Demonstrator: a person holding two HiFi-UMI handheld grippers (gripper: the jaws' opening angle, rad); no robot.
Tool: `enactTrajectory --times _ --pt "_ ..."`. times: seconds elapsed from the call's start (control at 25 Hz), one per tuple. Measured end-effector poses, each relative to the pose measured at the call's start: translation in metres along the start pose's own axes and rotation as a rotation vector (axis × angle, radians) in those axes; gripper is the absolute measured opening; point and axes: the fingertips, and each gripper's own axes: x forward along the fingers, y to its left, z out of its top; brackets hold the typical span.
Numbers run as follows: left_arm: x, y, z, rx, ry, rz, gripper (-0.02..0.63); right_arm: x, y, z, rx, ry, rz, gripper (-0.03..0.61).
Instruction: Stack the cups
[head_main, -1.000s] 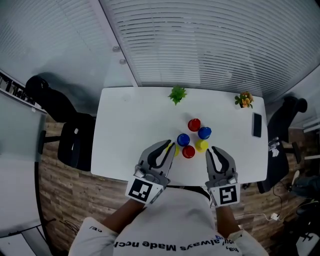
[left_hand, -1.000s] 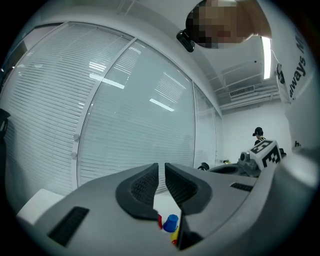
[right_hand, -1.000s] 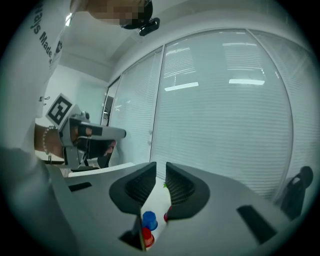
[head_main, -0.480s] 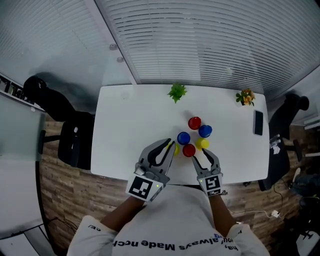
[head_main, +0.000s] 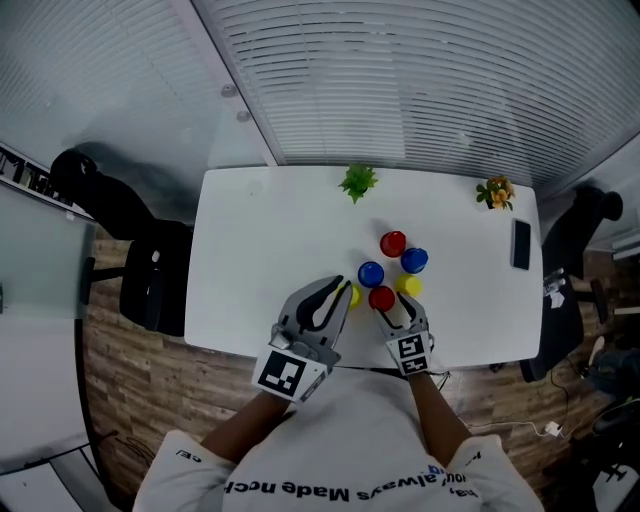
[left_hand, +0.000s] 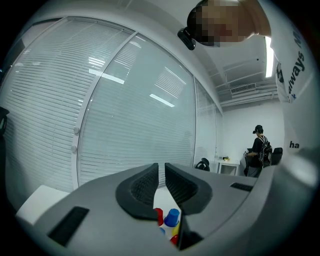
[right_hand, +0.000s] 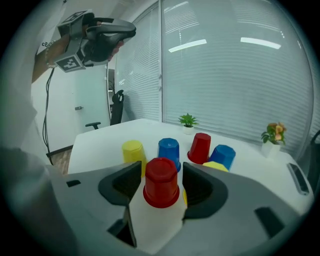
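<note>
**Right gripper (right_hand: 160, 174) poised around the nearest red cup (right_hand: 161, 184).**
Its jaws, just opened wide, flank the inverted cup without pressing, ready to lift it; the left gripper (left_hand: 161, 176), closed on nothing, idles to that cup's left.

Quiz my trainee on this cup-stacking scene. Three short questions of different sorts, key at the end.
1. True or false: every cup stands upside down on the table.
2. How many cups are out? A four, B six, C eight.
3. Which cup sits between the jaws of the right claw?
Key: 1 true. 2 B. 3 the near red cup; the jaws have just been opening and stand clear of it.
</note>
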Motion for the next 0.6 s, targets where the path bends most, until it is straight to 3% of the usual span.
enactTrajectory --times 0.6 --pt "-0.004 0.004 -0.001 -0.002 0.008 0.006 0.054 0.008 0.003 -0.011 0.019 0.041 -0.006 0.247"
